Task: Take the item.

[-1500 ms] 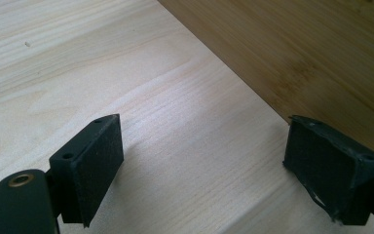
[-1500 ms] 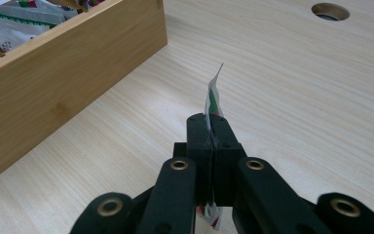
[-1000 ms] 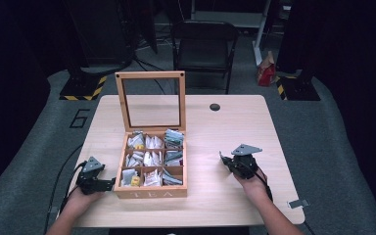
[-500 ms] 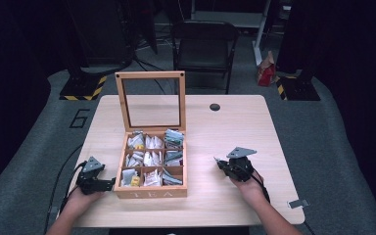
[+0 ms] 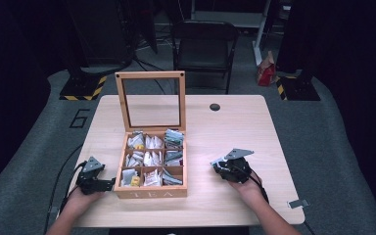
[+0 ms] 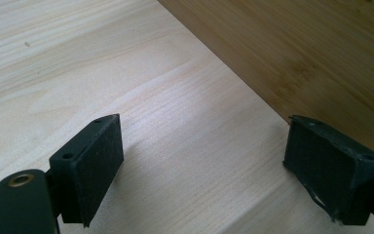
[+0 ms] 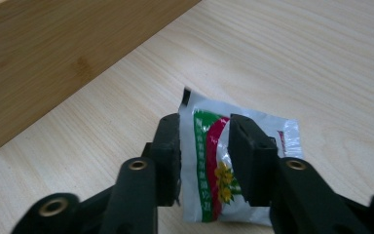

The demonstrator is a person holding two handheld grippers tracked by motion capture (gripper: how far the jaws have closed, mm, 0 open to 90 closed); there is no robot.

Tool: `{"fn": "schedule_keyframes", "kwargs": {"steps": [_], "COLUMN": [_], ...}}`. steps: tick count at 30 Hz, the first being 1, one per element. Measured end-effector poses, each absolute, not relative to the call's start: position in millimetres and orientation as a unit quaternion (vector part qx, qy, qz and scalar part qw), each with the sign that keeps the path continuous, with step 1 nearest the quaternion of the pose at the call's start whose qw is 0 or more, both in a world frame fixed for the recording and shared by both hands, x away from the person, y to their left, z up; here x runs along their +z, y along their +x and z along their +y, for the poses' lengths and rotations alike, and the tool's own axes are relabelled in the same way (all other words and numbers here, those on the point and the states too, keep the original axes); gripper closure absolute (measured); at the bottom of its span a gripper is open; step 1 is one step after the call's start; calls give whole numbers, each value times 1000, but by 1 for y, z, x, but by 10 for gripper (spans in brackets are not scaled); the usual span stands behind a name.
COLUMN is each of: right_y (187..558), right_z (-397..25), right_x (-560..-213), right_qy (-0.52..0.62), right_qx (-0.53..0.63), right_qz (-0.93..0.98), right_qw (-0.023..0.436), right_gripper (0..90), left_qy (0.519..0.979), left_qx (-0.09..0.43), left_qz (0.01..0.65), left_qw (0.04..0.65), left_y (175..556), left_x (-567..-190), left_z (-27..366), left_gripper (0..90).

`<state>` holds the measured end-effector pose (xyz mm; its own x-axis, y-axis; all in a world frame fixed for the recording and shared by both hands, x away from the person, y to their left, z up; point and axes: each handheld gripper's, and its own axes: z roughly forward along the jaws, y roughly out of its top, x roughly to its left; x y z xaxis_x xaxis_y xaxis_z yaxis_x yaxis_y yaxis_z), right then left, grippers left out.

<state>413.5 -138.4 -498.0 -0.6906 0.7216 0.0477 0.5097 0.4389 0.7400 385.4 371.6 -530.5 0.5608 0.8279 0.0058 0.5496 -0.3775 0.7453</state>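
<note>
The right hand-held gripper (image 7: 204, 161) stands with its jaws narrowed either side of a white tea sachet (image 7: 214, 170) printed in green, red and yellow; the sachet lies flat on the pale wooden surface (image 7: 321, 58), and whether the pads (image 7: 168, 146) actually pinch it cannot be told. Seen from the high view, this right hand-held gripper (image 5: 225, 166) sits at about 4 o'clock on the surface, just right of the wooden tea box (image 5: 152, 188), with the person's right hand (image 5: 247, 188) behind it. In the right gripper view the box's plain side wall (image 7: 53, 63) runs across the 10 o'clock corner, near the sachet but apart from it.

The left hand-held gripper (image 6: 204, 165) is spread wide with nothing between its jaws, bare surface (image 6: 78, 58) showing beneath them. Its right-hand pad (image 6: 331, 165) lies close against the box's wall (image 6: 321, 48). From above, the left hand-held gripper (image 5: 108, 184) rests at about 8 o'clock, just beside the box's left front corner, held by the left hand (image 5: 83, 198).

The box, marked "TEA" on its front, stands at the centre of the surface, its glass-paned lid (image 5: 150, 100) raised upright at 12 o'clock. Its 9 compartments hold more sachets (image 5: 152, 159). A small dark round object (image 5: 215, 106) sits at 1 o'clock on the surface, well apart from the box. A black chair (image 5: 203, 44) stands on the floor beyond.
</note>
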Motion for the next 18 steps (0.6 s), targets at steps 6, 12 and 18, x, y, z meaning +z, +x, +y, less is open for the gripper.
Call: {"fn": "schedule_keyframes", "kwargs": {"steps": [6,12,18], "right_y": [413,412,410], "right_z": [-137,-135,-136], "right_x": [-498,-495,-489], "right_qy": [369,364,362], "right_qx": [386,392,403], "right_qz": [835,834,829], "right_qw": [134,136,140], "right_gripper": [544,529,506], "left_qy": [807,809,808], "left_qx": [194,192,192], "left_qz": [426,426,427], "left_qw": [359,357,358], "left_y": [385,385,385], "left_x": [-531,-530,-530], "left_z": [372,372,372], "left_gripper": [138,138,138]}}
